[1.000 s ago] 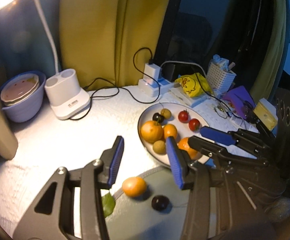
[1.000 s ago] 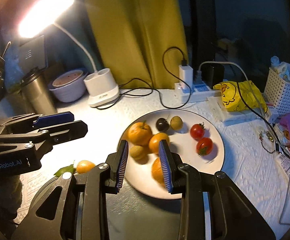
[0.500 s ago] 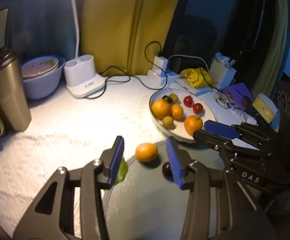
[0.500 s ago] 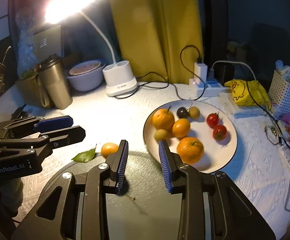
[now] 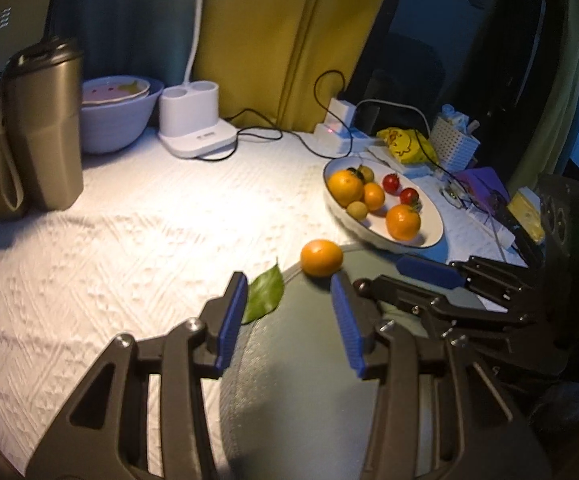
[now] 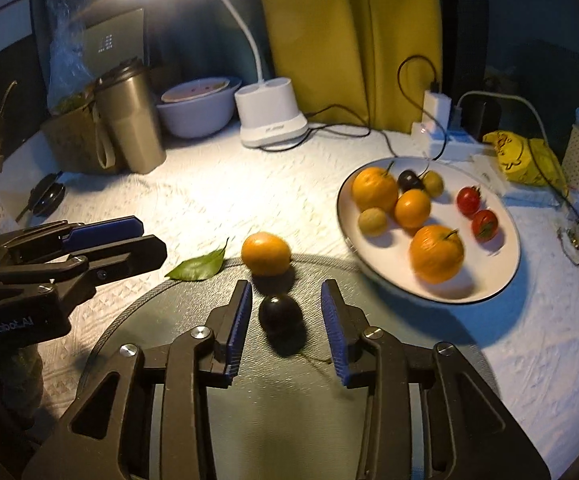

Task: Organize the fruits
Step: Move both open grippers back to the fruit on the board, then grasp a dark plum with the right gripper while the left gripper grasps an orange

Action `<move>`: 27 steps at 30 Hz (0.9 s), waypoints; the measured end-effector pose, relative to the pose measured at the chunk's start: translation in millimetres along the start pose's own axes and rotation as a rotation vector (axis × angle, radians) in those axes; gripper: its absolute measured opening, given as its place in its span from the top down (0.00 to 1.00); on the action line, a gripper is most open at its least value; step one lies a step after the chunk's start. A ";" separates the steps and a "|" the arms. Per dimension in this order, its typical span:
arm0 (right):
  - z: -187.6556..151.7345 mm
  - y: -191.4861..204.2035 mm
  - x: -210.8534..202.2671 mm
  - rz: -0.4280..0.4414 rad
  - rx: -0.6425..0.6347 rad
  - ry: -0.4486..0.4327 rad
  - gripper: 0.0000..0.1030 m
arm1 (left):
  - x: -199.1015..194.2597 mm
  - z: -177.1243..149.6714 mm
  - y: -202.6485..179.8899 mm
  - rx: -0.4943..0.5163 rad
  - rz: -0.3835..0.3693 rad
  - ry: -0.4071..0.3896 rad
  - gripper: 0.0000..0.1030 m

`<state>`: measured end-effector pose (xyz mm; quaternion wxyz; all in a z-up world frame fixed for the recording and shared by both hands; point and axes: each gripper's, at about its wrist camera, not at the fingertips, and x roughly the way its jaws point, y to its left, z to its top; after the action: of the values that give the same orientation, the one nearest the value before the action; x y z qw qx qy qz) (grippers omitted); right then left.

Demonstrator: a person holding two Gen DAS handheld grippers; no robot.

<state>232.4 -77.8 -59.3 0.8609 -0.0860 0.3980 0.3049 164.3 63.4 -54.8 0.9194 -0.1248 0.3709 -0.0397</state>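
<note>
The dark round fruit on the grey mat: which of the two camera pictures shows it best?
The right wrist view. There the dark round fruit lies whole on the grey mat, between the opening right tongs, untouched. In the left wrist view it is hidden; only the orange beside it shows.

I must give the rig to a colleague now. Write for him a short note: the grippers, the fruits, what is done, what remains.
Left gripper: open, empty, above the dark mat.
Right gripper: jaws opening, the dark plum between them, not pressed.
White plate: three oranges, two tomatoes, two small yellow fruits and a dark one.
Left: the plum and the orange at the mat's edge. A leaf lies beside.
</note>
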 end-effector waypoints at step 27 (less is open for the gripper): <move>-4.5 -3.9 33.1 0.016 -0.023 0.068 0.70 | 29.5 -0.7 -1.2 0.001 0.039 0.054 0.56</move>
<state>248.3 -67.6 -87.1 0.8433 -0.1031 0.4242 0.3134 185.2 57.2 -74.8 0.9096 -0.1161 0.3982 -0.0253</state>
